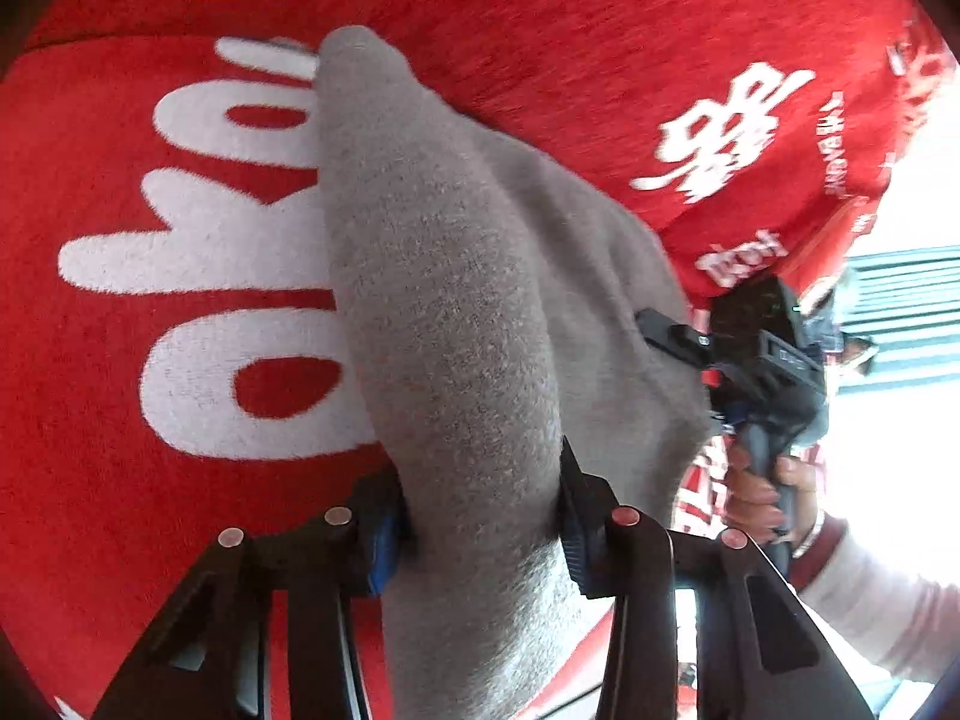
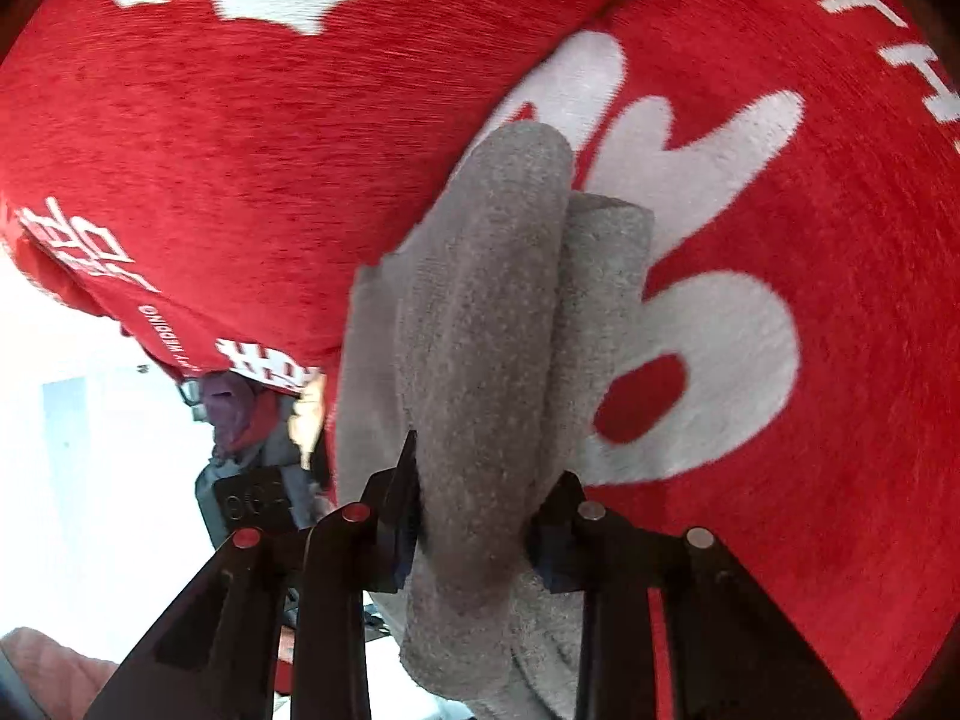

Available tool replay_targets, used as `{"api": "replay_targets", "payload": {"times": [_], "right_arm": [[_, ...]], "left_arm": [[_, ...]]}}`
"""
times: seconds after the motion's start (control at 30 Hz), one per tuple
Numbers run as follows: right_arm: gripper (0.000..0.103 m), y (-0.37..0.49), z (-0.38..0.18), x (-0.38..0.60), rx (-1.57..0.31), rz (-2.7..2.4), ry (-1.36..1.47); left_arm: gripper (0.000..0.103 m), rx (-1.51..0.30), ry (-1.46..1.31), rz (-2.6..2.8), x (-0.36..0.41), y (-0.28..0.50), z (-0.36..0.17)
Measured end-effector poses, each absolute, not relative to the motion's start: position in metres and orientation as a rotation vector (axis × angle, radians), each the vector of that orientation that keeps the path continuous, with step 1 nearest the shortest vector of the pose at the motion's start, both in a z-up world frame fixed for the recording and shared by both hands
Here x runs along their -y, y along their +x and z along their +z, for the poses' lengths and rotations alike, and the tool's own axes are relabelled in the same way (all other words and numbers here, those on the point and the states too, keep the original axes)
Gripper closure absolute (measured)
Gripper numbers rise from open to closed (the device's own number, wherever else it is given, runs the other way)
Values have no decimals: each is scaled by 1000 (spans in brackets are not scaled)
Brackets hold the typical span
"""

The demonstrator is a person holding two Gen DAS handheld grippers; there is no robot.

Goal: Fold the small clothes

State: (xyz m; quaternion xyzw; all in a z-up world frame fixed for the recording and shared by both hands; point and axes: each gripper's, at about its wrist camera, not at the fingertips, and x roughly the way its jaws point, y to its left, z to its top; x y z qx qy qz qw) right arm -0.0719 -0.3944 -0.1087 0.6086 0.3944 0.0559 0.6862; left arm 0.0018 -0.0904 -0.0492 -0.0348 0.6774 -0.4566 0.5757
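Left tongs [image 1: 480, 516] and right tongs [image 2: 474, 516] each clamp the grey garment [image 1: 456, 300]; the red cloth's [image 1: 120, 360] white lettering is cropped, unreadable.

The grey cloth [image 1: 456, 312] is looking like a thick knit, matt and a little fuzzy, with a fine speckled grain; in the right wrist view [image 2: 480, 324] it is showing the same rough, woolly surface. The red cloth [image 1: 540, 18] under it is looking like a towel-like fabric, matt, with short fibres running in streaks, and its white letters [image 1: 240, 240] are appearing softer and more fluffy. The left gripper [image 1: 480, 516] is showing matt black plastic arms with small round metal-looking pins that are shining slightly
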Motion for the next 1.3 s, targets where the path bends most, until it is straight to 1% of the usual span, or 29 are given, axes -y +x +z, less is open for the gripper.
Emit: {"api": "replay_targets", "payload": {"times": [0.13,0.33,0.5,0.7,0.8,0.87,0.93,1.0,1.03,1.1,1.13,1.17,1.2,1.23,1.27,1.3], "right_arm": [[71,-76,-87,385,-839,153,1378],[71,-77,-48,356,-791,201,1384],[71,-64,-41,320,-800,236,1391],[71,-38,-34,270,-794,333,1386],[71,-29,-41,248,-830,356,1364],[72,-20,-52,234,-881,333,1334],[71,-16,-71,228,-965,239,1302],[71,-18,-83,228,-1062,111,1231],[69,-22,-86,229,-1113,28,1175],[69,-29,-83,232,-1126,-35,1162],[67,-36,-78,234,-1116,-63,1167],[60,-40,-74,234,-1112,-82,1164],[57,-45,-69,234,-1103,-92,1161],[51,-50,-62,232,-1088,-93,1164],[47,-53,-56,228,-1069,-78,1176],[46,-56,-54,224,-1059,-57,1190]], "left_arm": [[59,-1558,-97,-1118,80,-1,-27],[59,-1522,-134,-1113,39,5,-1],[59,-1514,-131,-1057,0,10,8],[59,-1452,-105,-980,-55,13,24],[59,-1441,-54,-928,-74,16,13],[59,-1438,30,-842,-86,18,-6],[59,-1461,97,-742,-95,20,-24],[58,-1494,60,-709,-107,22,-31],[54,-1483,48,-695,-111,21,-28],[25,-1449,86,-648,-112,19,-20],[22,-1428,107,-632,-111,17,-15],[22,-1410,120,-622,-110,17,-10],[22,-1385,135,-614,-108,16,-4],[22,-1371,145,-610,-108,15,-1],[21,-1347,167,-604,-105,14,4],[10,-1330,189,-597,-104,13,8]]}}
